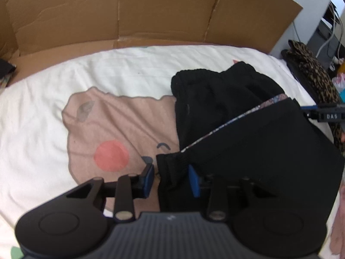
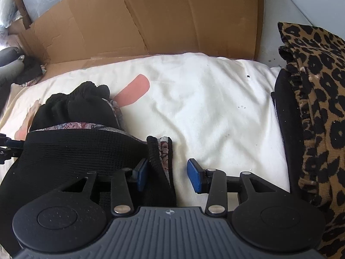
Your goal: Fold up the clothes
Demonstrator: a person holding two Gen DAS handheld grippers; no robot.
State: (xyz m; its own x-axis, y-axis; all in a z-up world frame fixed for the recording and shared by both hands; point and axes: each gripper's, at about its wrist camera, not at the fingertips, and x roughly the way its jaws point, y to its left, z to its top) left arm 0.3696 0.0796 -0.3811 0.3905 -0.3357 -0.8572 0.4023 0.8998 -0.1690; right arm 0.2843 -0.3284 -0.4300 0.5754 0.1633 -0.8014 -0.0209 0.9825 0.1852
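Two blue-padded grippers, left [image 1: 171, 178] and right [image 2: 168, 176], each stand with jaws parted around a ribbed corner of the black knit garment [image 1: 248, 146], pads not visibly pressing the cloth. Waffle-textured, with a patterned woven trim, it lies part-folded on the cream bedsheet [image 1: 133, 64], long axis running from 7 to 1 o'clock in the left view. Leopard-print fabric [image 2: 319, 108] lies at 3 o'clock; creased cardboard [image 2: 151, 21] stands at 12.

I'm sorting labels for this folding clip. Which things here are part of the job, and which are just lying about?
Part of the job:
black garment
left claw, open around a ribbed edge
right claw, open around another edge
white bedcover, the folding surface

Lying about:
cardboard sheet
leopard-print cloth
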